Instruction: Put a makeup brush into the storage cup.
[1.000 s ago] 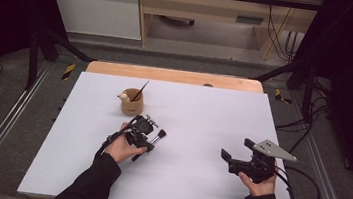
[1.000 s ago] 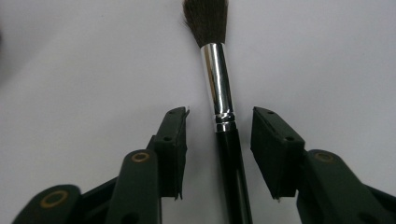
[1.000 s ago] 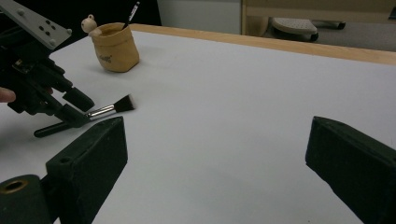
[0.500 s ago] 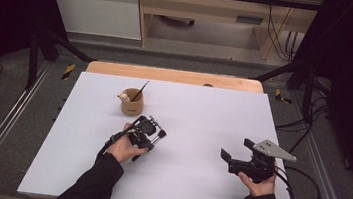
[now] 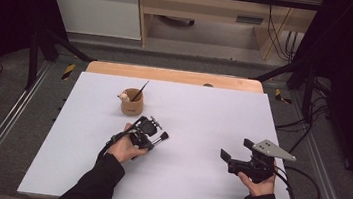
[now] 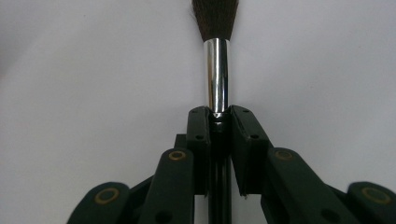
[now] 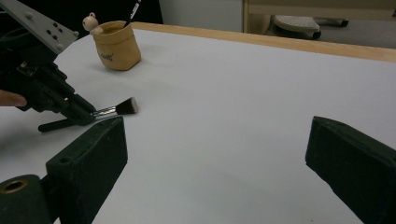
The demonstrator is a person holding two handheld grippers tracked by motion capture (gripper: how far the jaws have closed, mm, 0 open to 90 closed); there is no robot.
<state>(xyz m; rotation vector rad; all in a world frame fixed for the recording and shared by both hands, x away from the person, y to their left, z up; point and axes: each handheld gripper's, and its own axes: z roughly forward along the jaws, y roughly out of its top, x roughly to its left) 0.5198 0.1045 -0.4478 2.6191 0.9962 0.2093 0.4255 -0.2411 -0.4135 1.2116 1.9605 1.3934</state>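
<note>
A black-handled brush [image 6: 217, 74] with a silver ferrule and dark bristles lies on the white table [image 5: 202, 117]. My left gripper [image 6: 219, 116] has just been closing, and both pads now press on the handle just below the ferrule. From above, the bristle head [image 5: 164, 136] pokes out to the right of the left gripper [image 5: 152, 137]. In the right gripper view the brush [image 7: 122, 107] rests low on the table. My right gripper [image 7: 219, 154] stands open at the right [image 5: 235, 150], with nothing between its jaws.
A small tan pot [image 5: 132, 103] with a little figure on its rim stands behind the left hand and holds a thin brush [image 5: 140, 90]. The table's wooden far edge [image 5: 177, 76] lies beyond, with metal rails along both sides.
The left gripper's jaws have drawn in on the brush handle. Neither hand has shifted, and the right gripper looks unchanged.
</note>
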